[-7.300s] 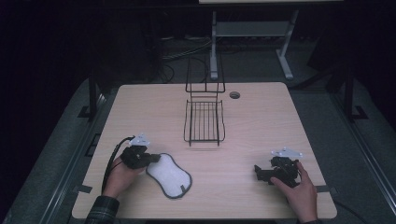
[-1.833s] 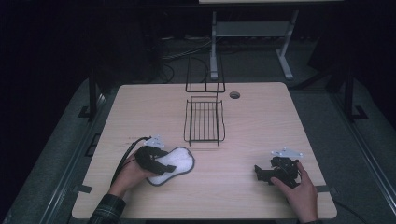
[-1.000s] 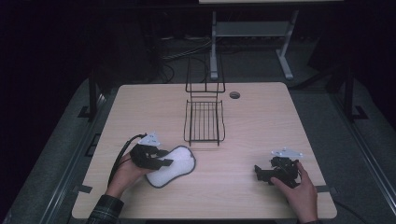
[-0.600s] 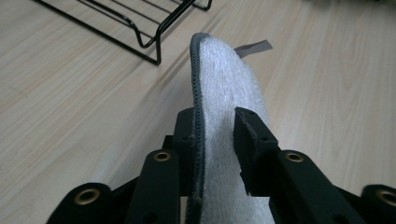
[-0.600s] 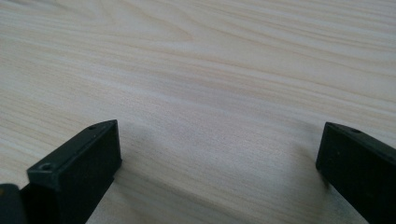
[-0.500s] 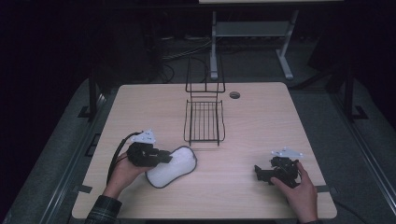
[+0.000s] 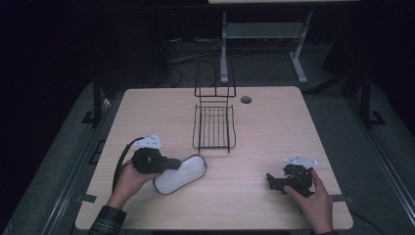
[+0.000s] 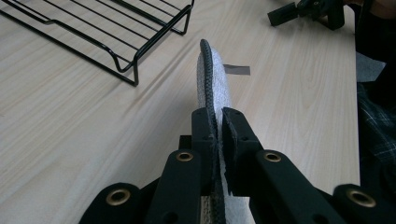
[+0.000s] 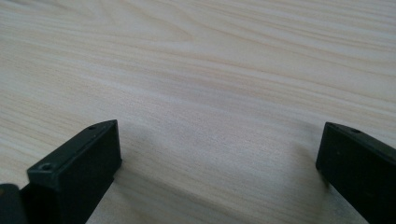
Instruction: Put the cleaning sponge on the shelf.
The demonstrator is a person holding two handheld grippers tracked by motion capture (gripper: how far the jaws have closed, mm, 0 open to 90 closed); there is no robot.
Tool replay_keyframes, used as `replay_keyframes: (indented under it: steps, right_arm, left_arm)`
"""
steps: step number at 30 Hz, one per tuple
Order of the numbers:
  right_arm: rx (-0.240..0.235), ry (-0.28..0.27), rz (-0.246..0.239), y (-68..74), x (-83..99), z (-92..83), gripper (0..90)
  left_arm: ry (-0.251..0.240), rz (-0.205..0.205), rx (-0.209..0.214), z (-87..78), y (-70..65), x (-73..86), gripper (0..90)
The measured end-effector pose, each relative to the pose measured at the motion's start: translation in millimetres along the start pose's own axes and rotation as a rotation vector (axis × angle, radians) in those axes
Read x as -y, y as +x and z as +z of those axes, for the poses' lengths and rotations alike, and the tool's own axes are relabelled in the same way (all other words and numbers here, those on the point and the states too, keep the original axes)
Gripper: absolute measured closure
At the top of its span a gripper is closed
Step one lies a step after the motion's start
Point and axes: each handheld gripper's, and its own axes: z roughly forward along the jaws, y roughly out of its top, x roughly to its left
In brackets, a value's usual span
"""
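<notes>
A white oval pad with a dark stitched rim lies at the front left of the wooden table. My left gripper is at the pad's left end. Its jaws have just been closing, and they now pinch the pad's near edge. In the left gripper view the pad stands on edge between the jaws of the left gripper and stretches away from them. My right gripper rests at the front right with its jaws wide apart. In the right gripper view bare wood shows between the jaws of the right gripper.
A black wire rack with an upright back stands at the table's middle, just beyond the pad. Its front corner is close to the pad's left in the left gripper view. A cable hole sits behind the rack.
The left gripper has come onto the pad's left end and closed on its edge. The pad has slid a little toward the rack and tipped up. The right hand has stayed put.
</notes>
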Motion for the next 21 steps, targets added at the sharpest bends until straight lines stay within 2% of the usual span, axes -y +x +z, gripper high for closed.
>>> replay_keyframes:
  steps: [9,15,21]
  right_arm:
    - [0.000,0.000,0.000,0.0,0.0,0.0,0.0]
    - [0.000,0.000,0.000,-0.1,0.0,0.0,0.0]
    - [0.000,0.000,-0.001,-0.1,0.0,0.0,0.0]
  left_arm:
    - [-0.008,-0.051,-0.013,1.0,0.8,-1.2,83.8]
    - [-0.008,-0.050,0.008,-2.6,-1.7,-4.8,84.1]
    - [-0.034,-0.060,-0.023,-12.2,-1.6,-10.1,84.3]
